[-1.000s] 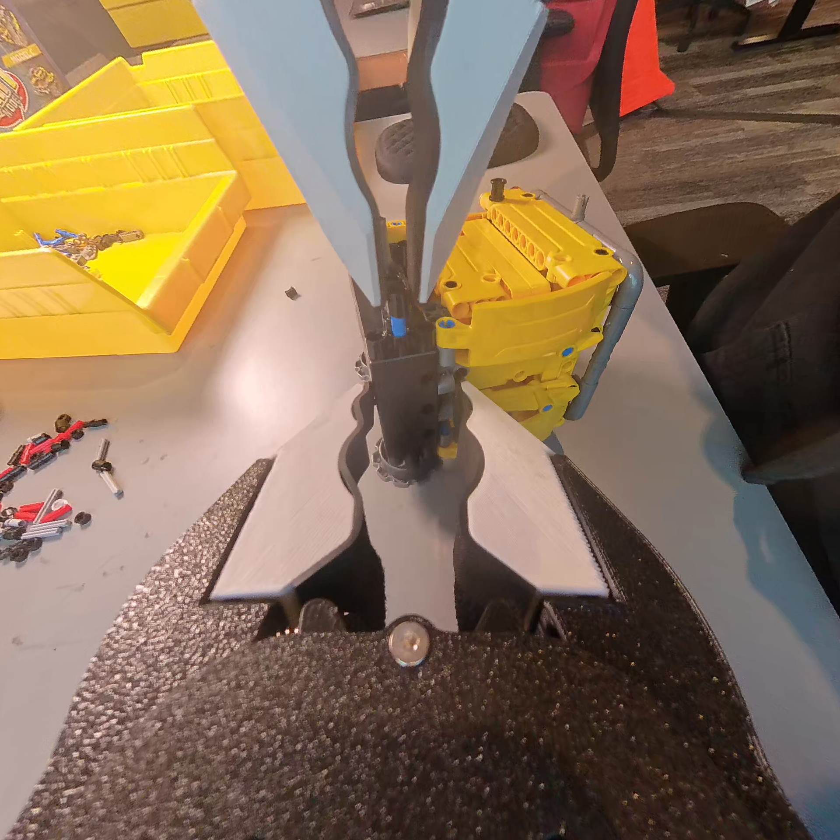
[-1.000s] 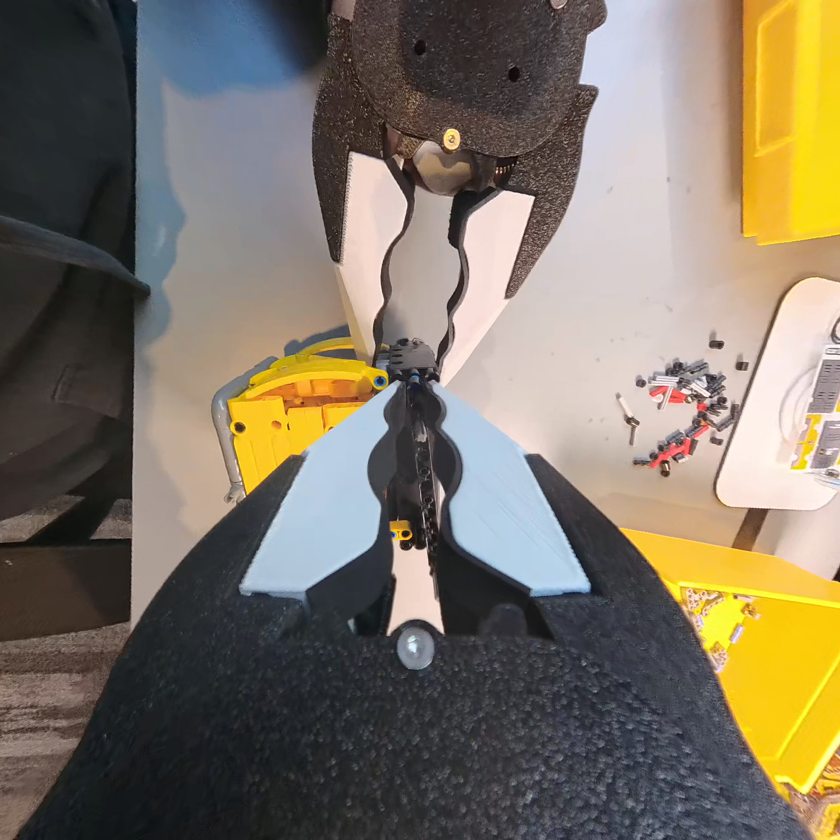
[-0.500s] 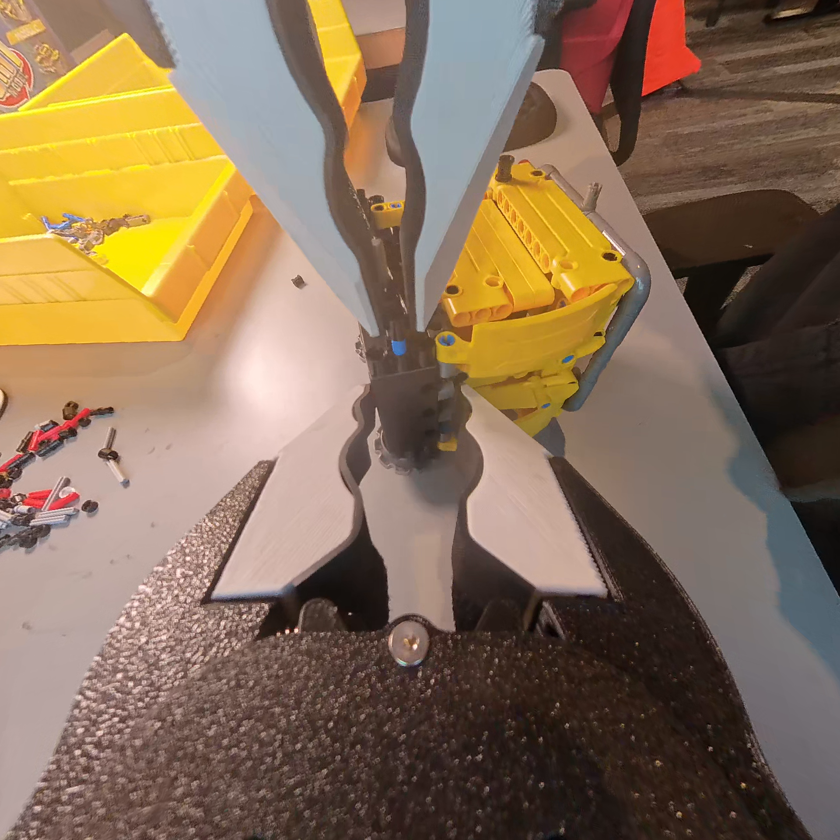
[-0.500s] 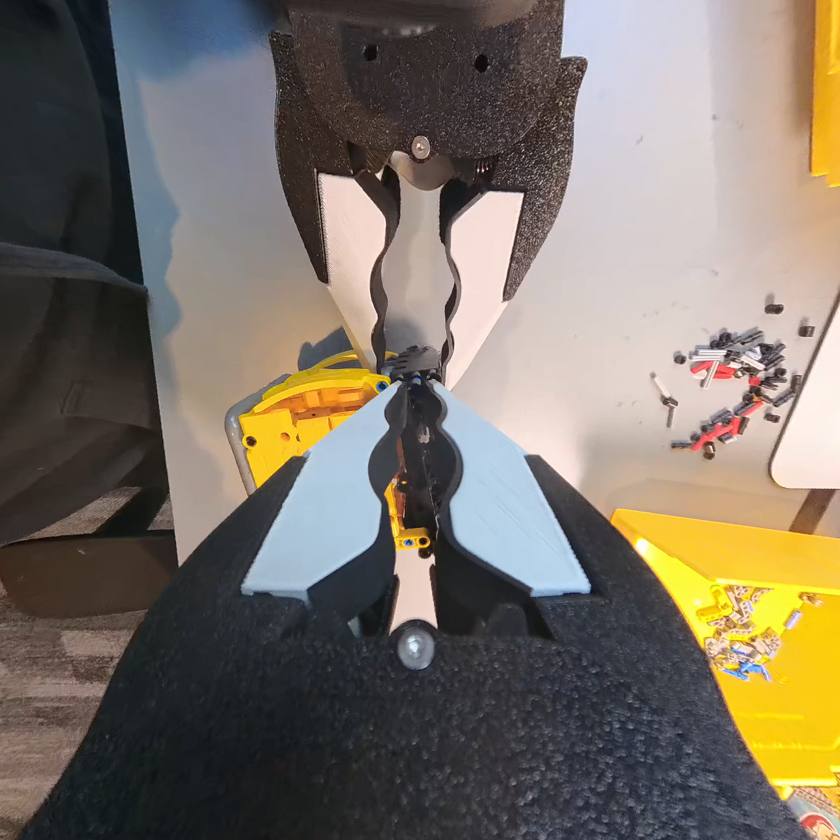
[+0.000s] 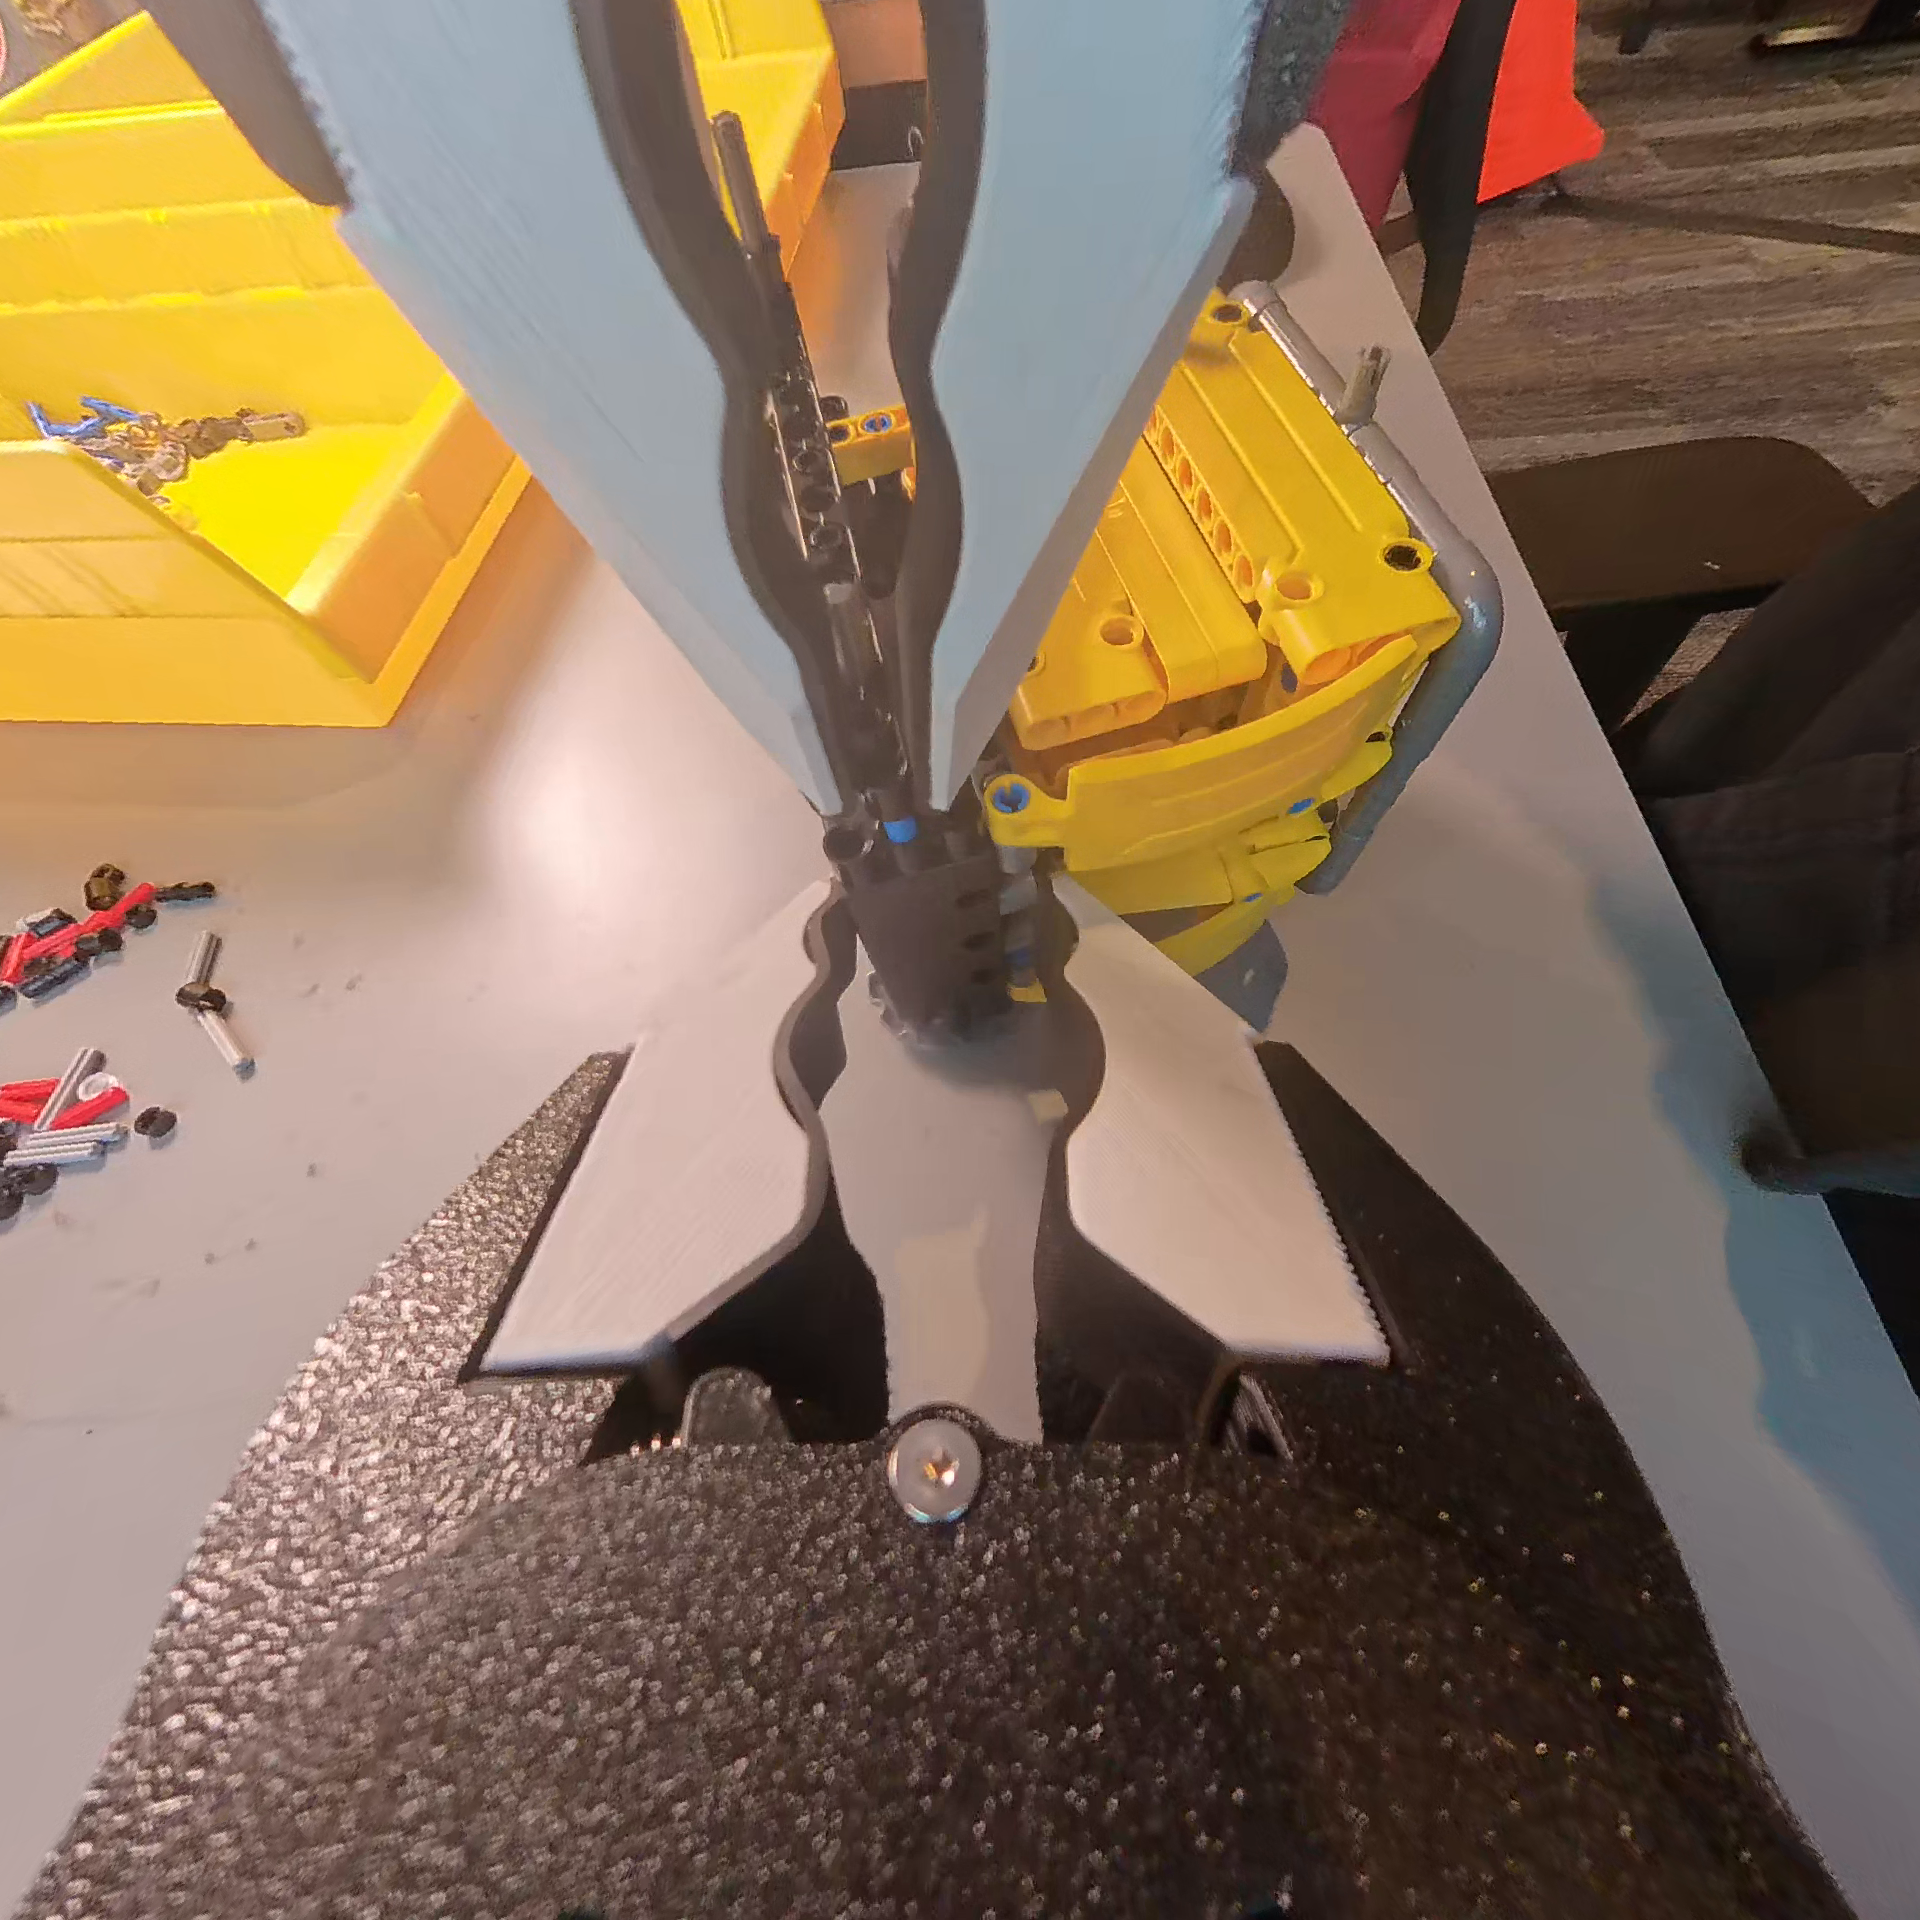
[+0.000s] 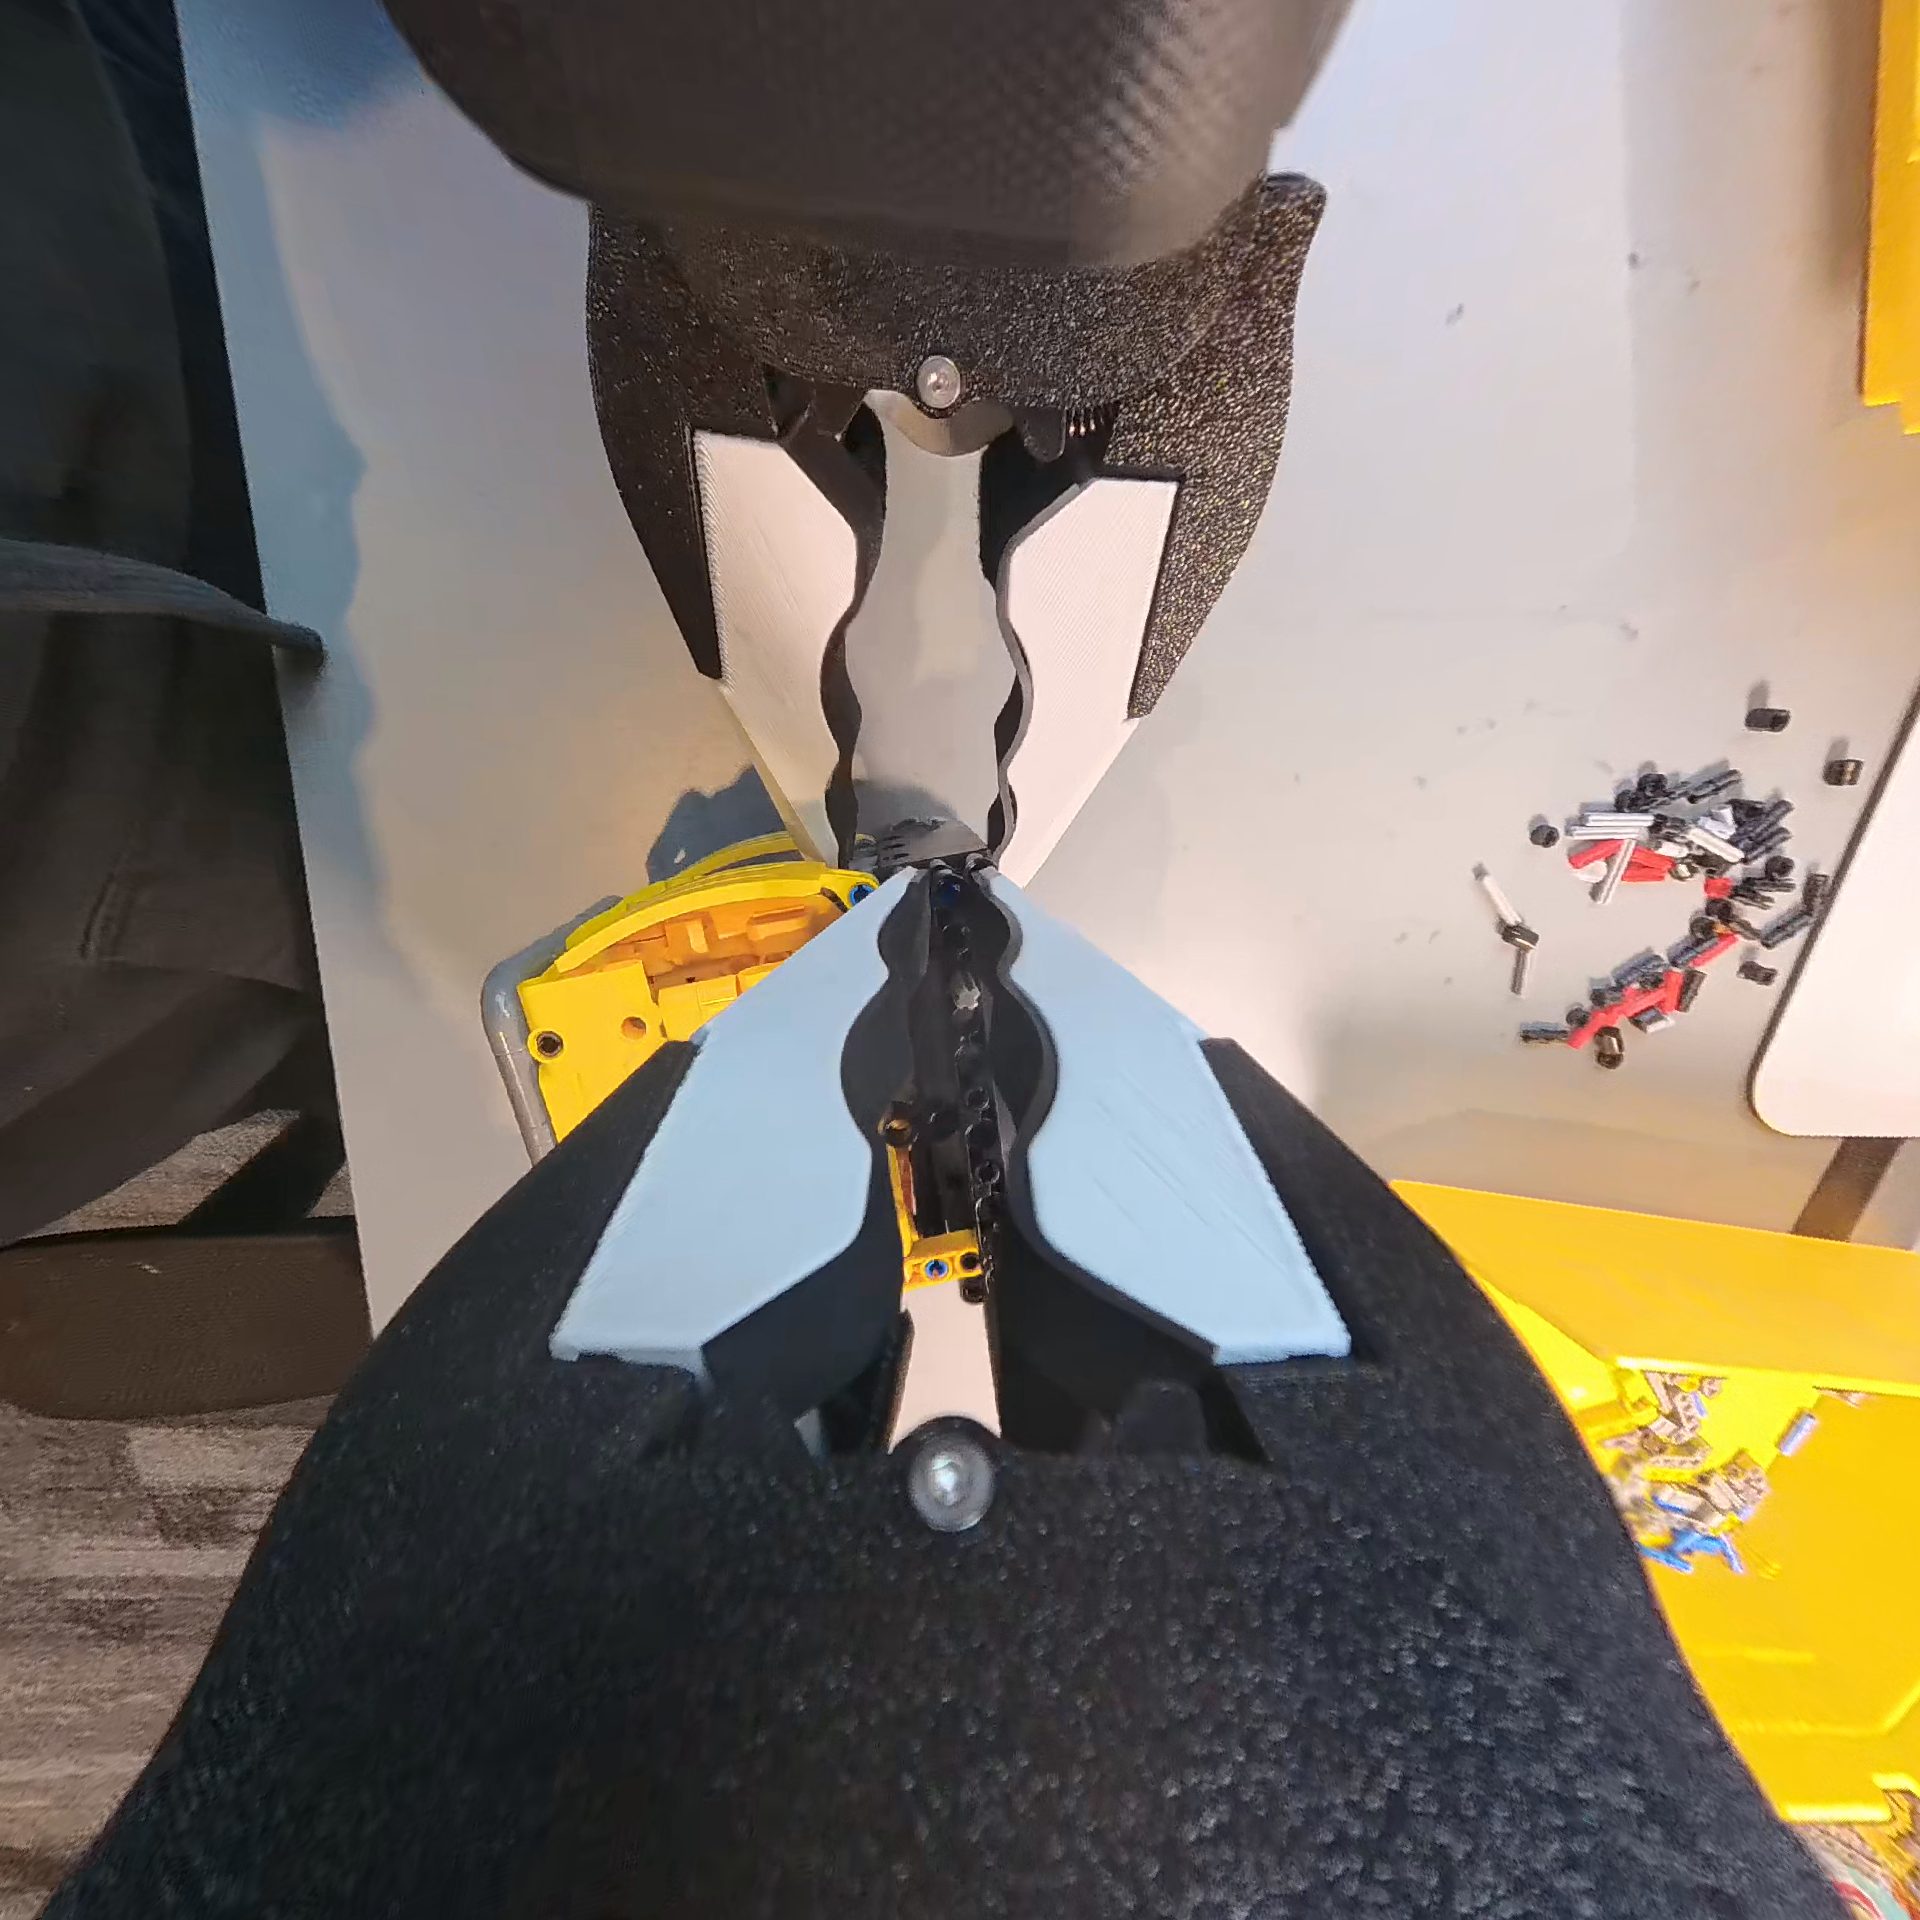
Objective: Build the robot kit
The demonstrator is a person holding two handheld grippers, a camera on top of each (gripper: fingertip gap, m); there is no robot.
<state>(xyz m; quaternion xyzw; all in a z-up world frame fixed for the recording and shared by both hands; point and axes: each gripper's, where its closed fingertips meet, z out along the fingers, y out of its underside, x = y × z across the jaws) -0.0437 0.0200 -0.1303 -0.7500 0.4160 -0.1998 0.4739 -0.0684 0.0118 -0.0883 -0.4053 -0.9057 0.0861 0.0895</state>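
A pale grey bench is seen carrying yellow bins at its far left, one with small loose parts inside. A yellow toy-brick assembly with a grey bar along its edge lies near the bench's right edge. The left gripper, with white fingers, is pressed against a black block of bricks, which is pinched between its tips. The right gripper, with pale blue fingers, meets it tip to tip and is clamped on a long black holed beam joined to that block. A scatter of red, black and grey pins lies at the left, well apart from both grippers.
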